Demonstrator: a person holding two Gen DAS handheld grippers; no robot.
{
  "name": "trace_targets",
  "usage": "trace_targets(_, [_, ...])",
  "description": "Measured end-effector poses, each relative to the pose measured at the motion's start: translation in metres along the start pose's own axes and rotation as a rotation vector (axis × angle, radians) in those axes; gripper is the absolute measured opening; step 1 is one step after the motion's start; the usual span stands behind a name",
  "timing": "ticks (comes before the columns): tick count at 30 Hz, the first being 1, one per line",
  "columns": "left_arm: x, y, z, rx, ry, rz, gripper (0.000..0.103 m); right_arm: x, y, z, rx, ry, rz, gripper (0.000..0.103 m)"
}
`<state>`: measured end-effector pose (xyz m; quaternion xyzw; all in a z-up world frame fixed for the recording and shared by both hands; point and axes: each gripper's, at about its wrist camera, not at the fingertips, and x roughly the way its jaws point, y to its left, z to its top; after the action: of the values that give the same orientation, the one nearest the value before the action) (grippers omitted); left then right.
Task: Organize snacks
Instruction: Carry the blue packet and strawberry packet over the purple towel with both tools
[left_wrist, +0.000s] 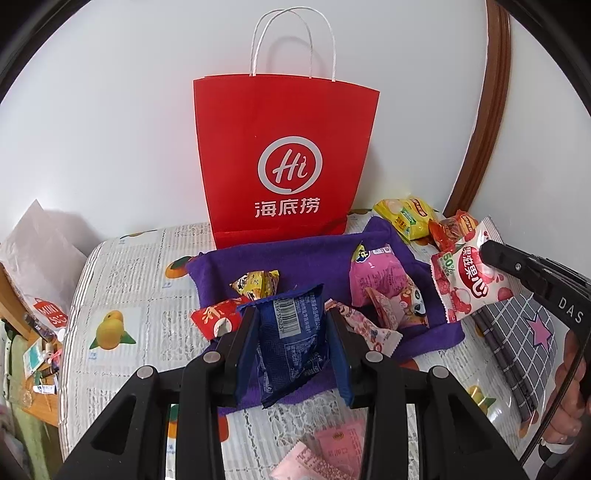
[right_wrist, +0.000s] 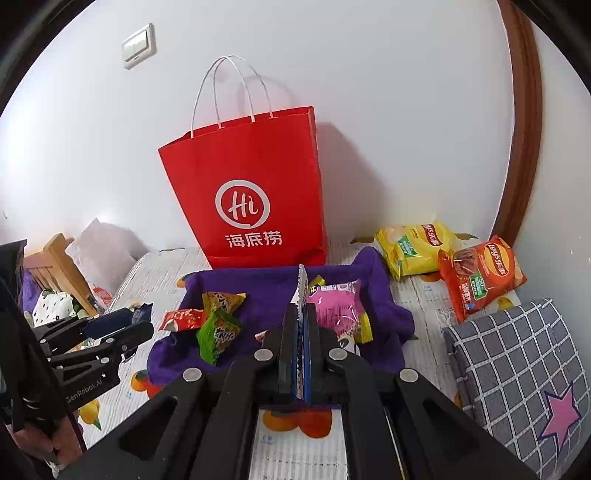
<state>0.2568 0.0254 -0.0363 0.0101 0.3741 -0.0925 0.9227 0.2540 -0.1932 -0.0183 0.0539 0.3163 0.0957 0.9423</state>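
**Both grippers loaded, bag waiting**

Left gripper (left_wrist: 291, 332) clamps a blue snack packet (left_wrist: 290, 332) above the purple cloth (left_wrist: 295, 258); right gripper (right_wrist: 300, 325) pinches a white lychee packet (left_wrist: 469, 273). Best lift high, clear the red bag (left_wrist: 286, 147) rim, release inside.

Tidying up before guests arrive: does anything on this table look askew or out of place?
Two Lay's chip bags, yellow and orange, lie off the purple towel where the other snacks sit. The towel itself is rumpled, its edges curled up. Nothing looks spilled or torn.
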Motion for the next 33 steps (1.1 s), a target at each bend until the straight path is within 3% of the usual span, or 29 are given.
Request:
trace_targets(10, [0.02,0.009,0.007,-0.002,0.014,0.02,0.035,0.023,0.001,0.009,-0.019,-0.001,-0.006,0.003])
trace_targets(21, [0.044,0.018,0.017,-0.011,0.027,0.029,0.035,0.058,0.006,0.017,-0.011,0.025,0.044,0.003])
trace_targets(26, [0.054,0.016,0.021,-0.006,0.03,0.027,0.035,0.084,0.007,0.012,0.008,0.067,0.094,0.003])
trace_targets(33, [0.068,0.011,0.02,0.01,0.047,0.022,0.035,0.123,-0.002,-0.005,0.025,0.155,0.083,0.003])
